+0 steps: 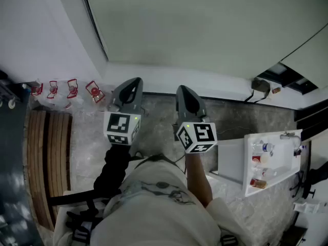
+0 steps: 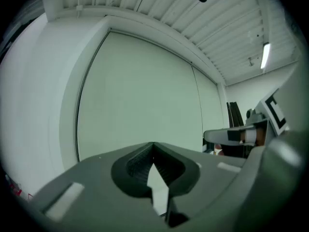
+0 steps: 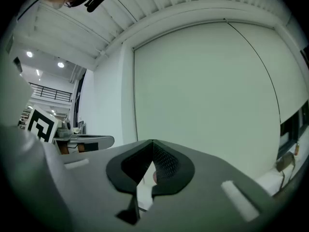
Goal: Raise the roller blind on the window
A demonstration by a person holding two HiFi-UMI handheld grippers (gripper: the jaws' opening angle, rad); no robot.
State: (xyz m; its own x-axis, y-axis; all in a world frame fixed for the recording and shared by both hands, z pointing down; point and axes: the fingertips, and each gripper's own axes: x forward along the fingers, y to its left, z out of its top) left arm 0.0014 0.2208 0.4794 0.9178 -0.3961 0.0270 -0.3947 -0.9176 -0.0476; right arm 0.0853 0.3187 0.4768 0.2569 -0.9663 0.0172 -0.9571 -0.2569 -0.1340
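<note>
Grey stone floor [image 1: 159, 137] lies open beneath us, bounded by a wooden bench [image 1: 48, 152] on our left and a white counter [image 1: 271, 160] on our right. We hold the left hand-held gripper [image 1: 132, 86] and the right hand-held gripper [image 1: 187, 92] level and side by side, each with jaws pressed together on nothing. Just beyond their tips a white ledge [image 1: 169, 81] runs along the wall foot. The roller blind [image 1: 205, 24] hangs down to that ledge, covering the window straight ahead of both grippers. Neither touches it. A dark frame line [image 1: 95, 24] marks its left edge.
</note>
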